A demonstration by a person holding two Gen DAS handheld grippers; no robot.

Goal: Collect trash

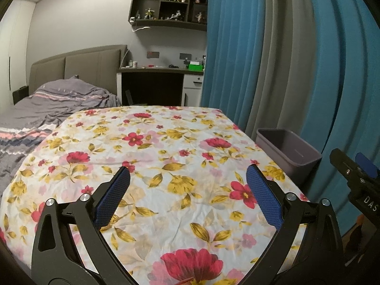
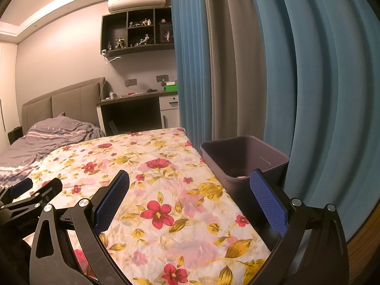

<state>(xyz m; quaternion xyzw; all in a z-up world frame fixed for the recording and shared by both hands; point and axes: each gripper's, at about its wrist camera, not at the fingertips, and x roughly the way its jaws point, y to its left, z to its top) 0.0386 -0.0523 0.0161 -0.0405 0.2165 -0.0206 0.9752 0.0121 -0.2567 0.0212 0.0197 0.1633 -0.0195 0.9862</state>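
Note:
A grey-purple plastic bin (image 1: 288, 147) stands at the right edge of the table with the floral cloth (image 1: 154, 147), against the curtain. In the right wrist view the bin (image 2: 244, 159) shows a small pale piece of trash (image 2: 241, 177) at its bottom. My left gripper (image 1: 188, 174) is open and empty above the cloth. My right gripper (image 2: 190, 178) is open and empty, its right finger (image 2: 268, 201) in front of the bin's near wall. No loose trash shows on the cloth (image 2: 154, 173). The right gripper also shows in the left wrist view (image 1: 356, 168); the left gripper shows in the right wrist view (image 2: 35, 187).
Blue and grey curtains (image 1: 285, 59) hang right behind the bin. A bed with grey bedding (image 1: 47, 104) lies to the left. A desk (image 1: 161, 71) and a wall shelf with figurines (image 1: 168, 4) are at the back.

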